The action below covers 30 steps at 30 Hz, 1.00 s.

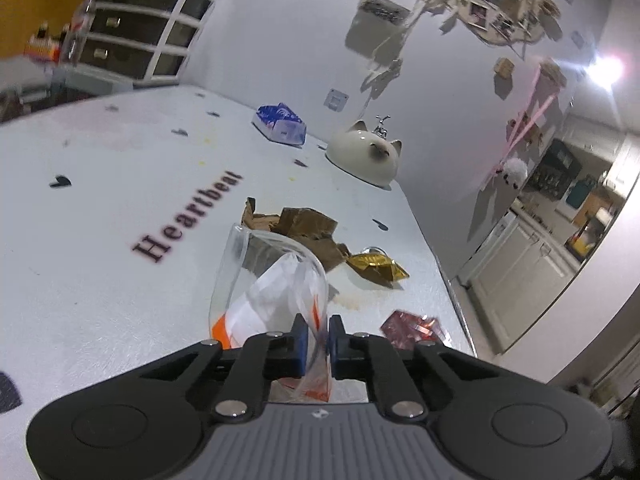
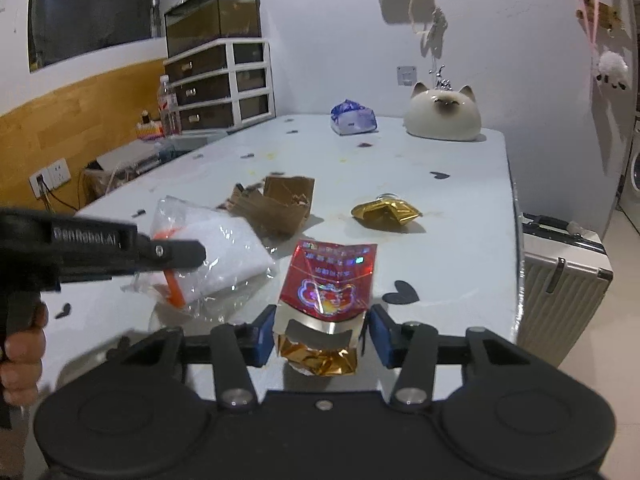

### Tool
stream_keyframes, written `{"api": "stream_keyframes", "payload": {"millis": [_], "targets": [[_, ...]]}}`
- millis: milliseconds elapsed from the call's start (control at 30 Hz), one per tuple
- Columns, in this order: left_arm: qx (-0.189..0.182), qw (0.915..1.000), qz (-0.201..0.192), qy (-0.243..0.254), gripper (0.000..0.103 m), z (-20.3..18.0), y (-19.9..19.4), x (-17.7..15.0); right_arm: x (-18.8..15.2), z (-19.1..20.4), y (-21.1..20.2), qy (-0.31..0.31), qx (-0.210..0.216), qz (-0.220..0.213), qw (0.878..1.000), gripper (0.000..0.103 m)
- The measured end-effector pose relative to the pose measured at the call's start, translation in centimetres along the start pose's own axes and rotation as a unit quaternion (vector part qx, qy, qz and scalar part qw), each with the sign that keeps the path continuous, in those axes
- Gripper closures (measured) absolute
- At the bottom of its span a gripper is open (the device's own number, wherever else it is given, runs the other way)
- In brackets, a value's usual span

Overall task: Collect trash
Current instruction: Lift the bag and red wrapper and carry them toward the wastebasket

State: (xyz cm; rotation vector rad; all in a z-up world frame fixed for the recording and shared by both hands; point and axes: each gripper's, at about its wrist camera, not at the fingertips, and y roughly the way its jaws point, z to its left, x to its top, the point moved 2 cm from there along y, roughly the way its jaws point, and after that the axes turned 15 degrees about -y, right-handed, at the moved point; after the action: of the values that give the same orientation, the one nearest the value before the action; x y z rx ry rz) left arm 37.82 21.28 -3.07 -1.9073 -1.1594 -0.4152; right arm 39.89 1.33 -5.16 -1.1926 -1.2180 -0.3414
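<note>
Gripper fingers of the left gripper are pressed together on a fold of the clear plastic bag, which is pinched between the two blue pads. White material and orange marks are seen inside the bag, and its far part stands up from the white table. In the right wrist view the same bag is seen at the left side of the table, partly lifted, with the left gripper closed over its near edge.

The right gripper is held spread wide, with one blue pad on each side of the red packet. The packet lies flat near the close edge of the table, and the pads are not touching it as far as can be told. A crumpled gold foil piece is seen at the near end of the packet.

Farther on the table, torn brown cardboard lies just beyond the bag, and a gold wrapper lies to the right of it, apart. At the far end a blue and white pack and a cat-shaped ceramic figure are placed.
</note>
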Motion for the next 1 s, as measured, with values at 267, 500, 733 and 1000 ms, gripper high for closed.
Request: {"api": "stream_keyframes", "payload": {"millis": [267,500,733,1000], "targets": [[0.039,0.9963,-0.035,0.068,0.094,-2.4,-3.7,-1.7,-0.6,0.0,-3.5,0.012,-0.005,-0.019,1.0,0.054],[0.062,0.9905,-0.048,0.112,0.094,-4.1,-6.9,-4.7,-1.6,-0.7,-6.9,0.029,-0.013,-0.036,0.999,0.054],[0.067,0.9889,-0.064,0.116,0.094,-4.9,-9.4,-7.4,-3.1,-1.2,-10.7,0.028,-0.031,-0.044,0.998,0.054],[0.068,0.9854,-0.078,0.136,0.094,-7.1,-11.9,-9.9,-5.3,-2.0,-15.4,0.031,-0.053,-0.049,0.997,0.054]]}}
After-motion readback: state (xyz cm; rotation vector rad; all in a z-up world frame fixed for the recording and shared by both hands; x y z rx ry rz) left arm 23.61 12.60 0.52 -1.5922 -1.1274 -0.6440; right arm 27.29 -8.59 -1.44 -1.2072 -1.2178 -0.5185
